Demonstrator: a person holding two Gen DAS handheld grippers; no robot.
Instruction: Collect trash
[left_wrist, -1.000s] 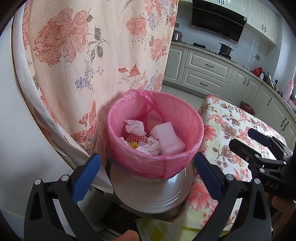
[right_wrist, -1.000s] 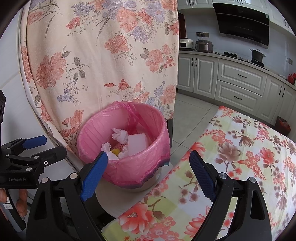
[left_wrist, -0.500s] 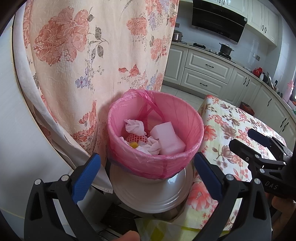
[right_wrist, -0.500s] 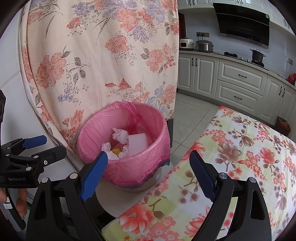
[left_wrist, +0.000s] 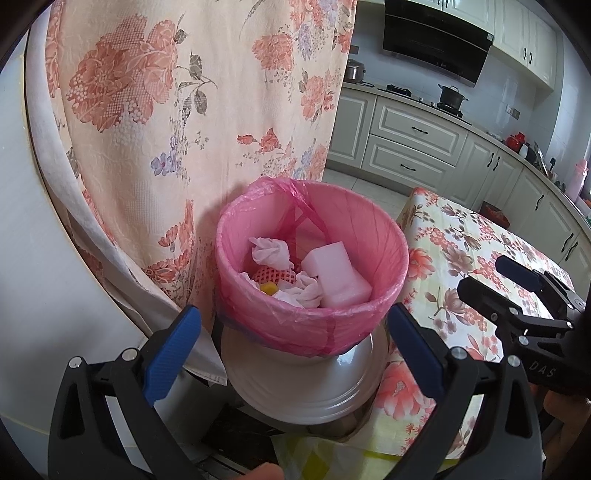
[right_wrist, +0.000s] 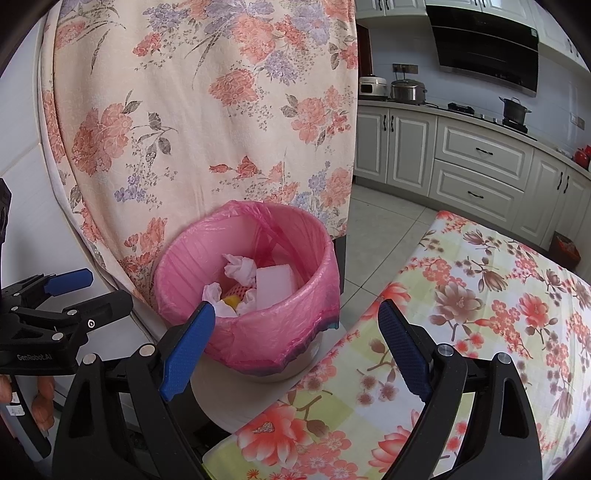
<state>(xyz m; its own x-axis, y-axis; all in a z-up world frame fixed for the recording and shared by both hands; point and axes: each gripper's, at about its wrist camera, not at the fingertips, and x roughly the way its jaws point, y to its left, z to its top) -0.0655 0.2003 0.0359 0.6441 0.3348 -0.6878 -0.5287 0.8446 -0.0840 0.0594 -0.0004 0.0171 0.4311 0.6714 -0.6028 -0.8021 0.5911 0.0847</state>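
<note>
Pink crinkled bin liner (left_wrist: 310, 325), white foam block (left_wrist: 338, 275), crumpled tissues (left_wrist: 269, 253)

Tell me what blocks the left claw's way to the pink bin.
Nothing visible does. The left claw is open and empty, and the pink bin sits right ahead between its fingers. The right claw, also open, stays off to the side over the flowered tablecloth.

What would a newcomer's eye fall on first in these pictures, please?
Probably the pink-lined bin at centre, holding a white foam block and crumpled tissues, just ahead of the open left gripper. Behind it hangs a floral curtain; a floral tablecloth lies to its right.
</note>
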